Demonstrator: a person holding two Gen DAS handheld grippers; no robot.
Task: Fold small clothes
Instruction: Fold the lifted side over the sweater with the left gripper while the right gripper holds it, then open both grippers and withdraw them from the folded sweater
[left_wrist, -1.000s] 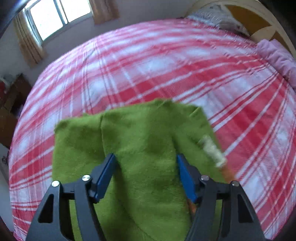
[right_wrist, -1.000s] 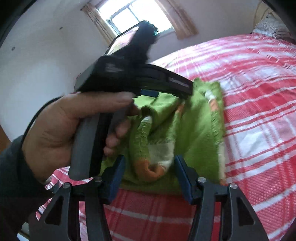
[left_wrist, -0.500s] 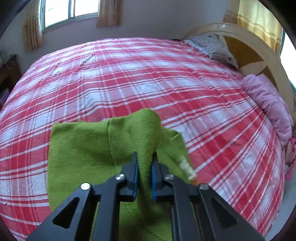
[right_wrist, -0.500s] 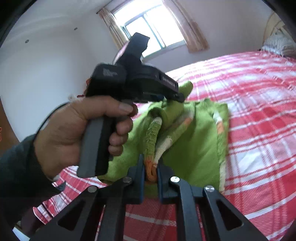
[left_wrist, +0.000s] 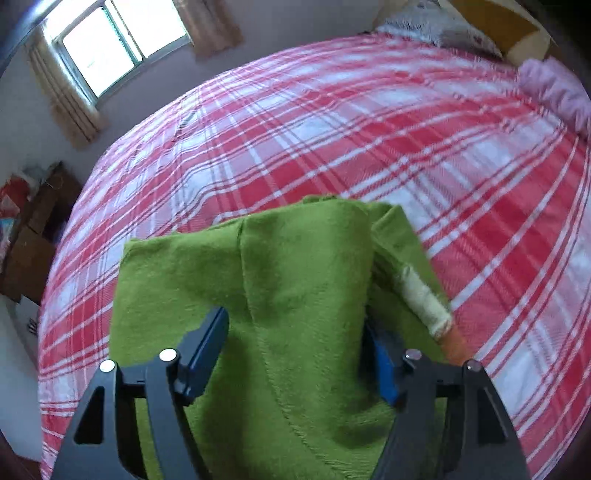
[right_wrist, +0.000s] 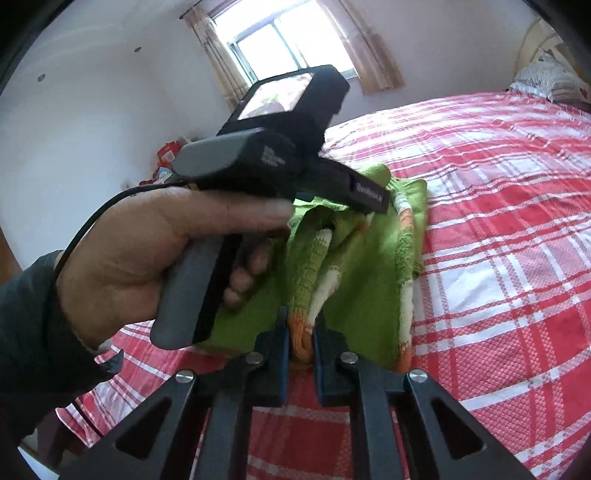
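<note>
A small green knitted sweater (left_wrist: 295, 258) lies partly folded on the bed. Its sleeve ends in a cream and orange cuff (left_wrist: 424, 302). My left gripper (left_wrist: 295, 325) hangs over the sweater, jaws opening wide. A raised fold of green cloth lies between them, and the pads do not press on it. In the right wrist view the sweater (right_wrist: 362, 295) lies just ahead. My right gripper (right_wrist: 301, 328) is shut on the striped orange cuff (right_wrist: 303, 332) at the near edge. A person's hand (right_wrist: 147, 251) holds the left gripper's handle (right_wrist: 192, 295) above the sweater.
A red and white plaid sheet (left_wrist: 369, 147) covers the whole bed. A pink pillow (left_wrist: 554, 88) and a patterned pillow (left_wrist: 443, 26) lie by the headboard (left_wrist: 498, 22). A window (left_wrist: 122, 40) is behind, with dark furniture (left_wrist: 29, 240) beside the bed's left edge.
The left gripper closed on a fold of the sweater, lifted it, then opened and let it drop. The right gripper shut on the sleeve cuff and still holds it.
</note>
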